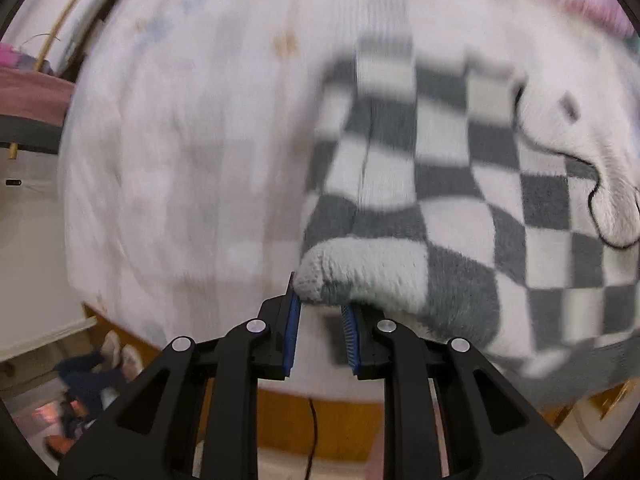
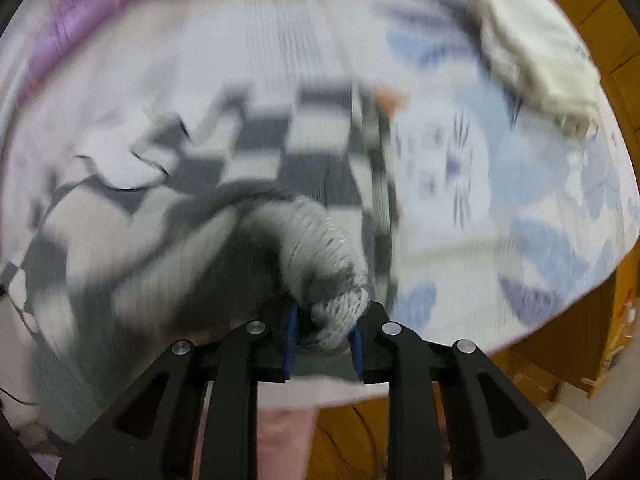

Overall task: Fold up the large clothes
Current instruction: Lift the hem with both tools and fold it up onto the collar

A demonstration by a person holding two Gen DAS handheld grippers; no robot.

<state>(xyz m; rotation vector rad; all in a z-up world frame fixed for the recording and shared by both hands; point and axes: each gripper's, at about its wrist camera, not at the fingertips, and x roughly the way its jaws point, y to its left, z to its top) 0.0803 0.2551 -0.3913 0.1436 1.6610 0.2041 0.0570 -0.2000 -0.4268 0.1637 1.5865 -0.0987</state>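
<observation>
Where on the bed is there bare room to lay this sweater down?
Free: the white sheet left of the checkered sweater, and the blue-patterned patch between sweater and folded cream cloth. Crowded: the middle, under the sweater.

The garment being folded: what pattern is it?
Grey-and-white checkerboard on the garment, clearest in the left wrist view.

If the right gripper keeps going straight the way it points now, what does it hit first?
Most likely the checkered sweater itself: a bunched knit edge already sits between the right gripper pads, with the bedsheet behind. Blur makes depth uncertain.
</observation>
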